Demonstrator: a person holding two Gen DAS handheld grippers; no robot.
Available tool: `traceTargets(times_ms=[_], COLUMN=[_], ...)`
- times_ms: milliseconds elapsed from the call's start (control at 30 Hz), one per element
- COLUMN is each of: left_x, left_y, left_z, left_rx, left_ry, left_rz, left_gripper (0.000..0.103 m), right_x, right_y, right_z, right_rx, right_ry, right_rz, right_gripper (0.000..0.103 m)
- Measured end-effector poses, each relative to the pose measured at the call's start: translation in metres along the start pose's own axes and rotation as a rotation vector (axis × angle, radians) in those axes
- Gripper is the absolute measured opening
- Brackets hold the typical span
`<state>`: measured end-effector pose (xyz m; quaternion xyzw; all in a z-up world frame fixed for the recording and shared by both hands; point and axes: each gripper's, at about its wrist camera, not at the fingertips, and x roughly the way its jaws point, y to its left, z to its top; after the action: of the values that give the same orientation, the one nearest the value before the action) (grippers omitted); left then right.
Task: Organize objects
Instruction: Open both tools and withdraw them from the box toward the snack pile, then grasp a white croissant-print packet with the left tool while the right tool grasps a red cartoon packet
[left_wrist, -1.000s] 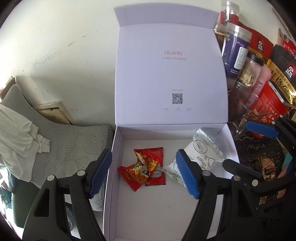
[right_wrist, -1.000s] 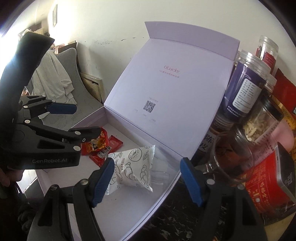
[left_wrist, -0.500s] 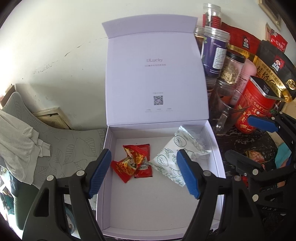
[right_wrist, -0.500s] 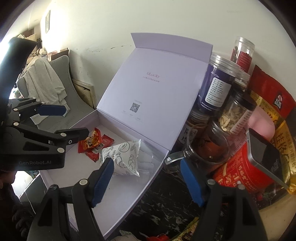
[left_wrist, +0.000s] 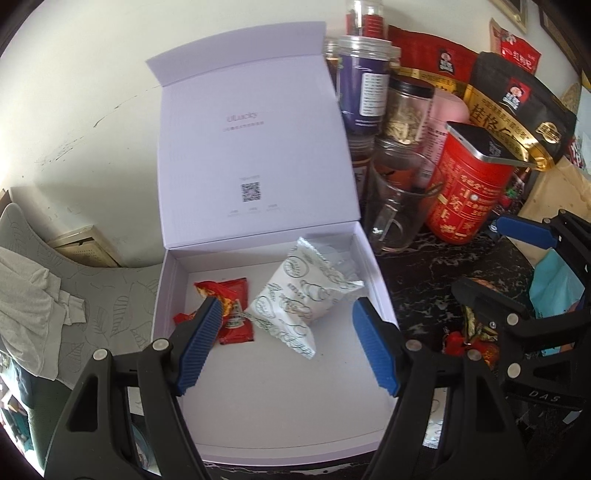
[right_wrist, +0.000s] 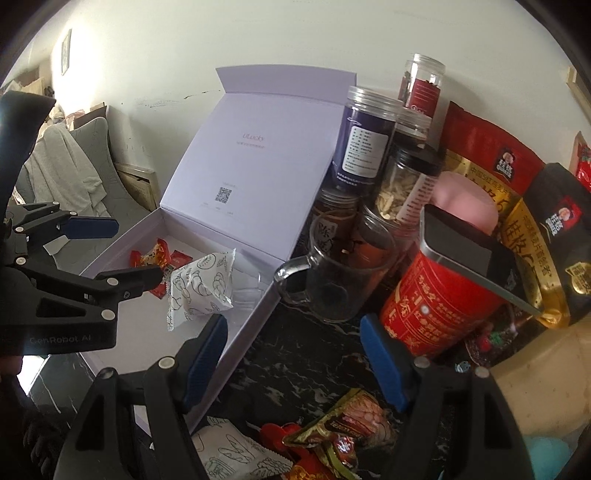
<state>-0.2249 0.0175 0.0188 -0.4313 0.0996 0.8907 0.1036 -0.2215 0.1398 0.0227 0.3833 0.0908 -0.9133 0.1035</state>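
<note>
An open lavender box with its lid up holds a white patterned snack packet and red candy packets. My left gripper is open and empty above the box's middle. My right gripper is open and empty over the black marble counter, right of the box. More snack packets and a white packet lie on the counter just below the right gripper. The left gripper shows in the right wrist view over the box.
A glass mug, a red tin with a phone on top, jars and oat bags crowd the counter right of the box. A grey chair with cloth stands left.
Both grippers have pulled back and up from the box, both still open. The right gripper swung right, over the counter and the loose snack packets. The box contents have not moved.
</note>
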Motion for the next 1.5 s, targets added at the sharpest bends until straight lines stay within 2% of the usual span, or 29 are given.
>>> traceTargets(times_ms=[467, 833, 1233, 1500], left_x=[0.005, 0.019, 0.021, 0.01], left_y=[-0.041, -0.076, -0.107, -0.117], left_z=[-0.006, -0.014, -0.044, -0.06], left_rx=[0.047, 0.106, 0.098, 0.115], left_ry=[0.029, 0.081, 0.147, 0.151], left_rz=[-0.041, -0.075, -0.098, -0.088], left_gripper=[0.072, 0.072, 0.072, 0.072], right_x=[-0.018, -0.014, -0.012, -0.017], right_y=[-0.032, -0.06, -0.075, -0.071], right_z=[-0.022, -0.046, -0.086, -0.101], right_rx=[0.071, 0.14, 0.165, 0.151], right_ry=[0.021, 0.084, 0.159, 0.174], right_rz=[-0.105, -0.136, -0.101, -0.074], right_gripper=[0.075, 0.078, 0.078, 0.078])
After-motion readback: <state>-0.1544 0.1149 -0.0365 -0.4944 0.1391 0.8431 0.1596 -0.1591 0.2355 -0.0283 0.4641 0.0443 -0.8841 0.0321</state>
